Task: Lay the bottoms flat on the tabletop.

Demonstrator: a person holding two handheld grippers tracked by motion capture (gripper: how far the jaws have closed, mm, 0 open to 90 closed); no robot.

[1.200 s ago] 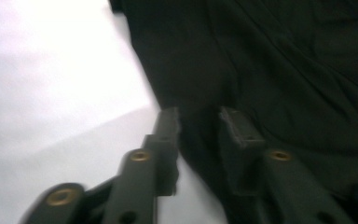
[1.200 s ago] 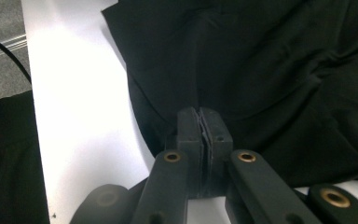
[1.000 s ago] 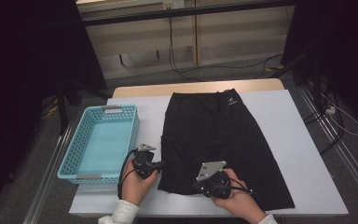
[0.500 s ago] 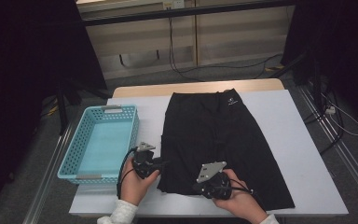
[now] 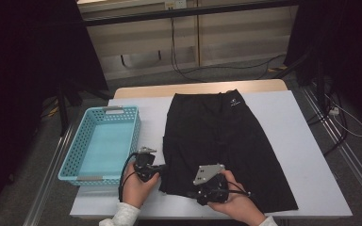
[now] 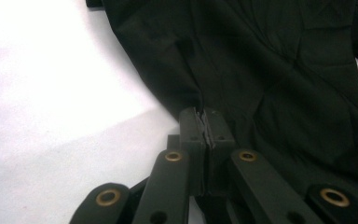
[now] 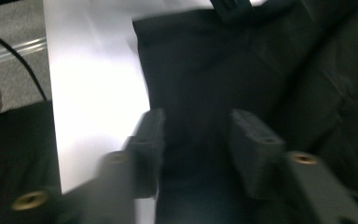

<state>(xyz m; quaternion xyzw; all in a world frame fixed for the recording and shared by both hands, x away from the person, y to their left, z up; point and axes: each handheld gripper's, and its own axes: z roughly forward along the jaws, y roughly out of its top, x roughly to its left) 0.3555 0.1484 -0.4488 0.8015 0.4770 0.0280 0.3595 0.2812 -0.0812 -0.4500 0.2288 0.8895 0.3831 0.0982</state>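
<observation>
One black garment (image 5: 226,146), one basket (image 5: 104,141) (empty): left claw (image 6: 206,122) pinches its hem, right claw (image 7: 196,135) just opening over it.

To my left on the white desk (image 5: 292,141) sits a light blue basket (image 5: 104,141) with perforated walls (nothing in it that I can see). Beyond the desk's far edge, a black cable (image 5: 179,56) trails across the grey floor (image 5: 245,70) below pale wall panels (image 5: 226,33). Dark curtains (image 5: 28,70) hang on either side.
</observation>
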